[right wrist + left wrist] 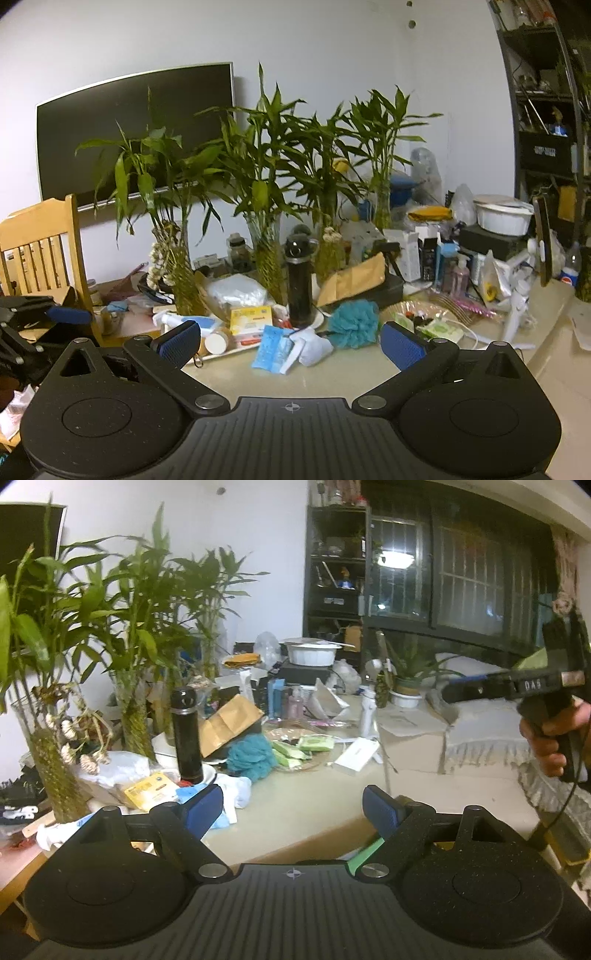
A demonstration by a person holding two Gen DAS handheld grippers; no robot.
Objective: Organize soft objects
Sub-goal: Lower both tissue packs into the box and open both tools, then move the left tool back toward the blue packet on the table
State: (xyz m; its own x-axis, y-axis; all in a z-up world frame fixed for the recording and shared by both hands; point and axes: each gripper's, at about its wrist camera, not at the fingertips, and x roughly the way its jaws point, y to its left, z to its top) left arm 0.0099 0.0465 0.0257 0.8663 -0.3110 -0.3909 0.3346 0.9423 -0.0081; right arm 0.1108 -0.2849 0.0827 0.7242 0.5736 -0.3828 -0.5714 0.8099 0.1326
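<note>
A teal mesh bath sponge (pixel 354 323) lies on the beige table (pixel 332 376) and also shows in the left wrist view (pixel 250 757). A white cloth (pixel 313 347) and a light blue cloth (pixel 271 349) lie in front of it; the same cloths show in the left wrist view (pixel 236 794). My right gripper (pixel 291 341) is open and empty, held short of the cloths. My left gripper (pixel 293 808) is open and empty above the table's near edge. The right gripper body (pixel 546 690) shows at the far right of the left wrist view.
Bamboo plants in glass vases (pixel 267 258) stand behind the pile. A black bottle (pixel 300 284), a yellow box (pixel 251 317), a brown envelope (pixel 354 280), green packets on a plate (pixel 303 747), a white box (pixel 354 755) and a wooden chair (pixel 40 251) are around.
</note>
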